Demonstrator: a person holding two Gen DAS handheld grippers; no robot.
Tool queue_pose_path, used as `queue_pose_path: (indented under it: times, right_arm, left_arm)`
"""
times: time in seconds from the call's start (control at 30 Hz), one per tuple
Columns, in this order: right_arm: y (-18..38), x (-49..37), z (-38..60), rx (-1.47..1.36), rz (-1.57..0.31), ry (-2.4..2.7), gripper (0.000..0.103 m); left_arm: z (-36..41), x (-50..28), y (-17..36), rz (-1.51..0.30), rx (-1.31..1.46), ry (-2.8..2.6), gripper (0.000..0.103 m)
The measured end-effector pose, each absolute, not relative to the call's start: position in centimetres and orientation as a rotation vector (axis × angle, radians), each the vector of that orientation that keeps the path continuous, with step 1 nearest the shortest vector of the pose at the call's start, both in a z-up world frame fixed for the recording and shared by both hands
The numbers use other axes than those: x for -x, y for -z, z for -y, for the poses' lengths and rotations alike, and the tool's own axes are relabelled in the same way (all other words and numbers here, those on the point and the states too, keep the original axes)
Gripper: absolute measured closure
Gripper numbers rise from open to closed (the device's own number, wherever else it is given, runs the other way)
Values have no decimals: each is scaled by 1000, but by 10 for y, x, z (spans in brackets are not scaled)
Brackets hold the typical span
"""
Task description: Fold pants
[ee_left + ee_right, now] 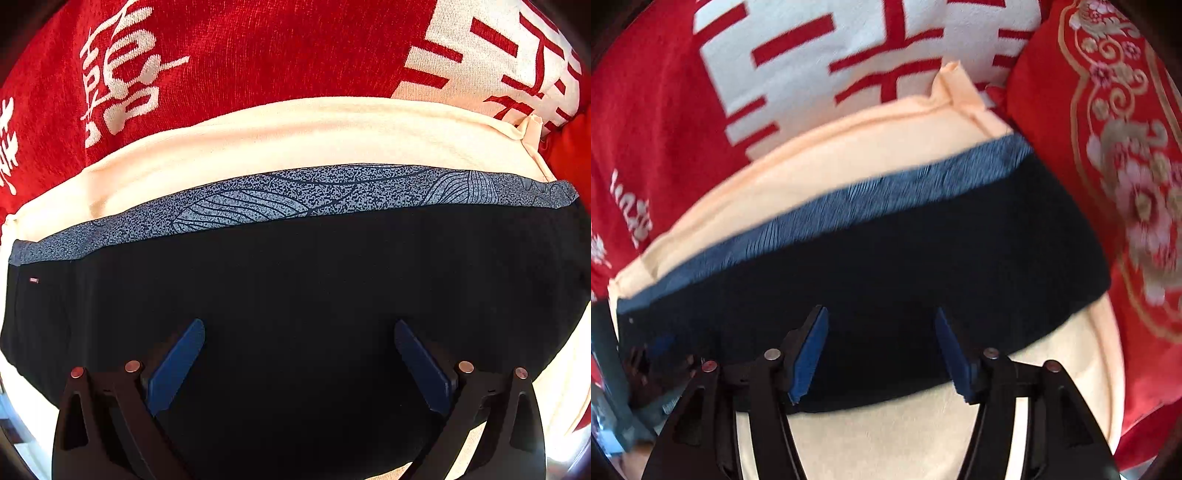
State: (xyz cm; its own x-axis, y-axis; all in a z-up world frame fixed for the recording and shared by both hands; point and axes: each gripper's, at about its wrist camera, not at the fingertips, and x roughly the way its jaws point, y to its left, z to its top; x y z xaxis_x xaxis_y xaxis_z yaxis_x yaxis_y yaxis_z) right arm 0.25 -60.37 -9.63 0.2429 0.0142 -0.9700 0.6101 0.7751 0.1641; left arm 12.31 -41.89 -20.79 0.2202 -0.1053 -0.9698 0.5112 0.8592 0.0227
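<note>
I see the pants [295, 288] folded flat on the cream cushion [280, 144], patterned waistband [303, 195] toward its far edge, with the red blanket [229, 55] beyond. My left gripper [299, 332] hangs spread wide over the dark cloth, holding nothing. My right gripper [881, 321] is likewise released at the pants' near edge; that view is blurred, the waistband pattern unreadable, the lower left corner indistinct

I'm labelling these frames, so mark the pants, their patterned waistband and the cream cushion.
pants [295, 295], left wrist view, plain dark fabric.
patterned waistband [295, 195], left wrist view, mid-band.
cream cushion [886, 443], right wrist view, bare near side.
</note>
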Motion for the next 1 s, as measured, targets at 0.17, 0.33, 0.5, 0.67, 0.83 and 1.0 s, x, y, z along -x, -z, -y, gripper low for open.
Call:
queue_pose_path:
  times: [0.17,0.33,0.5,0.67,0.83,1.0]
  right_arm:
    - [105,-1,601,-586,-1231,440,23]
    - [106,6,618,-705,-1196,418,21]
    - [107,20,632,-818,-1156,379,21]
    - [104,37,628,-986,-1118,375,21]
    - [123,59,623,-1104,-1093,399,21]
    - [135,94,618,-1195,-1077,390,21]
  left_arm:
    - [418,-124,209,-1286,-383,448,0]
    - [420,-121,206,-1300,-391,440,0]
    - [421,-121,203,-1317,-410,431,0]
    - [427,-117,197,-1320,-461,429,0]
    - [434,-108,190,-1314,-511,446,0]
    - [442,-93,181,-1314,-534,471,0]
